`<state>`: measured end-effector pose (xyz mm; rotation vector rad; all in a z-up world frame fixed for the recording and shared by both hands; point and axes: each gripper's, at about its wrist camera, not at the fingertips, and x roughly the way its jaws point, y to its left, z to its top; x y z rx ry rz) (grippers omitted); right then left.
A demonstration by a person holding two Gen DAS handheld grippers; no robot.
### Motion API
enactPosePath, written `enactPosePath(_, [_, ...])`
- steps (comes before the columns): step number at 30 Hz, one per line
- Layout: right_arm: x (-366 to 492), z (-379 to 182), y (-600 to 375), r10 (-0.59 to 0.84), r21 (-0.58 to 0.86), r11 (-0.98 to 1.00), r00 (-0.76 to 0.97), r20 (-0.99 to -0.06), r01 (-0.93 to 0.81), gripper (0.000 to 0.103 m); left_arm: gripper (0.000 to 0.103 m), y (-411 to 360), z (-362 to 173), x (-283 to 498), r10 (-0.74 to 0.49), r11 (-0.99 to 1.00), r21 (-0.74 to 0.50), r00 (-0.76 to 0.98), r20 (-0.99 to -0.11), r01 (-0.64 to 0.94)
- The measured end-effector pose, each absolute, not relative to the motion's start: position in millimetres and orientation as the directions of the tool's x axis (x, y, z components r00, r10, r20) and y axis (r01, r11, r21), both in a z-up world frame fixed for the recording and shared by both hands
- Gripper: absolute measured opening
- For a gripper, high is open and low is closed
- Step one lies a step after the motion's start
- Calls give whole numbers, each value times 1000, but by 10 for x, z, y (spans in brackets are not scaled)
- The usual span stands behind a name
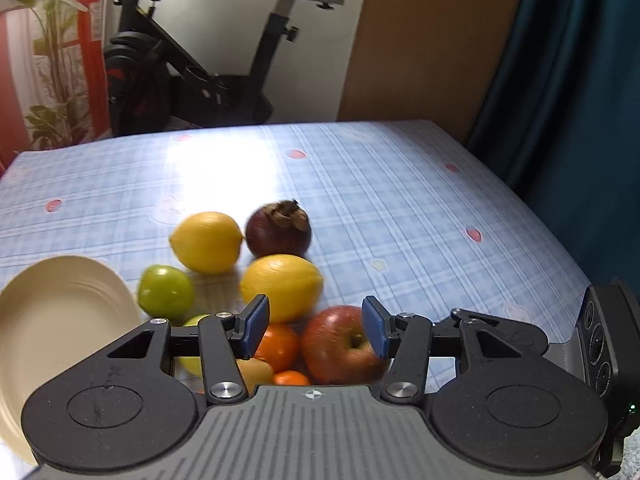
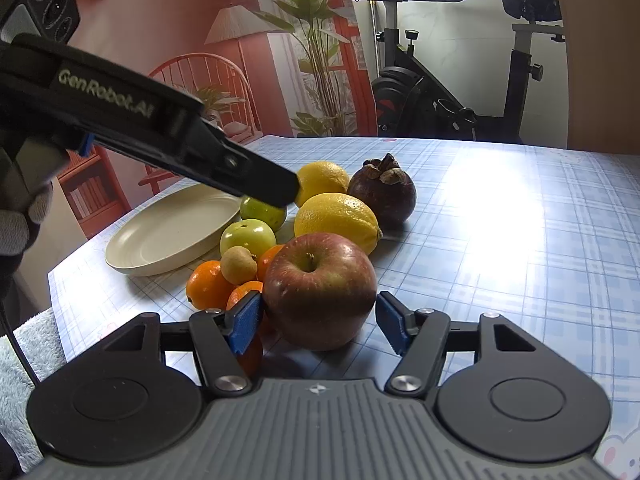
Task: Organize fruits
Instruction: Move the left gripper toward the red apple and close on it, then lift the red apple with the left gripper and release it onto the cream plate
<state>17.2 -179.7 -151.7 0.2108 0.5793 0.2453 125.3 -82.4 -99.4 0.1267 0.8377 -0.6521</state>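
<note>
Bracketing the red apple [image 2: 320, 292], our right gripper [image 2: 318, 322] stands half-wide, pads not quite touching. Our left gripper [image 1: 316, 328] hovers half-wide, empty, over the fruit pile.

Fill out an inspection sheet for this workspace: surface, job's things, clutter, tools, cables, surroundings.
Surface: table under a blue plaid cloth, glare patch.
Job's things: apple, two lemons, mangosteen, green fruits, oranges, all bunched on the cloth; plate beside them holds nothing.
Clutter: nothing seen.
Tools: right tool straddles the apple, pads not clearly pressing; left tool open above the pile.
Cables: black cord at the left edge.
Surroundings: exercise bike, plant, teal curtain.
</note>
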Motion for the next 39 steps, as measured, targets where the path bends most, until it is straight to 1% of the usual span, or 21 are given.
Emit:
enactPosePath(1, [172,-1516,-1801,287,266,949,810,-512,-168,64,47,-829,-1024,1264,-493,795,-155,476,-729,587])
enactPosePath(3, [171,-1521,-1812,291,274,947,809,-510,-167,64,40,-812,-1080,1285,-512,785,-191,444,-735,589])
enactPosePath(5, [170,-1524,-1831,297,286,944,808,-508,-167,64,40,-796,-1132,1300,-524,781,-217,425,-738,585])
enactPosePath(13, [172,-1527,-1875,306,305,938,807,-504,-165,64,40,-902,-1241,1354,-531,777,-260,375,-760,573])
enactPosePath(17, [168,-1523,-1883,311,313,935,806,-504,-164,64,40,-891,-1239,1369,-539,779,-281,370,-756,560])
enactPosePath(20, [171,-1525,-1885,312,315,935,805,-505,-165,64,37,-863,-1248,1398,-547,786,-309,366,-753,536])
enactPosePath(23, [181,-1526,-1897,315,319,933,803,-505,-165,64,37,-818,-1270,1448,-560,787,-348,353,-749,509])
enactPosePath(36, [181,-1524,-1900,317,321,932,804,-503,-167,63,36,-827,-1258,1418,-561,778,-325,363,-744,537])
enactPosePath(39, [162,-1492,-1882,302,301,940,805,-510,-162,63,36,-837,-1241,1424,-570,763,-323,348,-744,560])
